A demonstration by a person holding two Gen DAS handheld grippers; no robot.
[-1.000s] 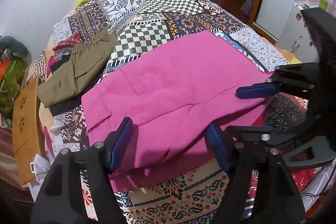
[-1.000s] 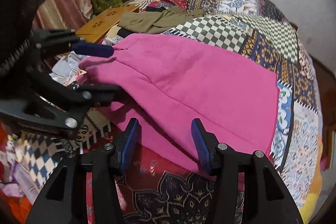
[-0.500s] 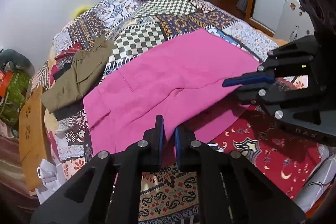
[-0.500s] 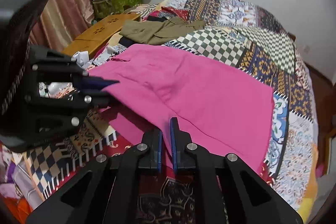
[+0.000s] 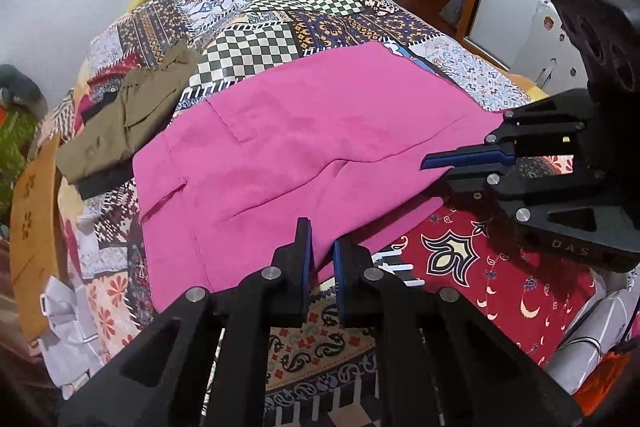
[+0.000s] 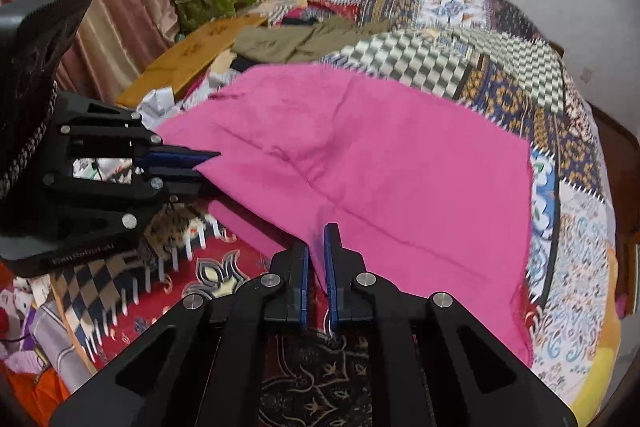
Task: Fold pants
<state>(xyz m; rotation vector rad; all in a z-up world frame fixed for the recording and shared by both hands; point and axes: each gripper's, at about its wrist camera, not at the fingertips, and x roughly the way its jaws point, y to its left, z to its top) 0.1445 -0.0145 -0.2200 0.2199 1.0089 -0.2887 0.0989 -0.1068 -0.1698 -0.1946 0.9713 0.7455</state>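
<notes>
We see the bed point(image 5: 256, 39) bearing the pants point(image 5: 304, 147), spread flat; our left gripper point(image 5: 322, 255) and right gripper point(image 6: 316, 259) each pinch the near edge; a thin grip may slip when lifted, dropping one layer.

Pink pants point(image 5: 304, 147): soft matt cloth, faintly napped. Patchwork bedspread point(image 5: 256, 43): printed woven cloth. Left gripper point(image 5: 322, 259) and right gripper point(image 6: 316, 259): matt black plastic, blue pads, shiny metal pins. Wooden board point(image 6: 196, 51), smooth.
</notes>
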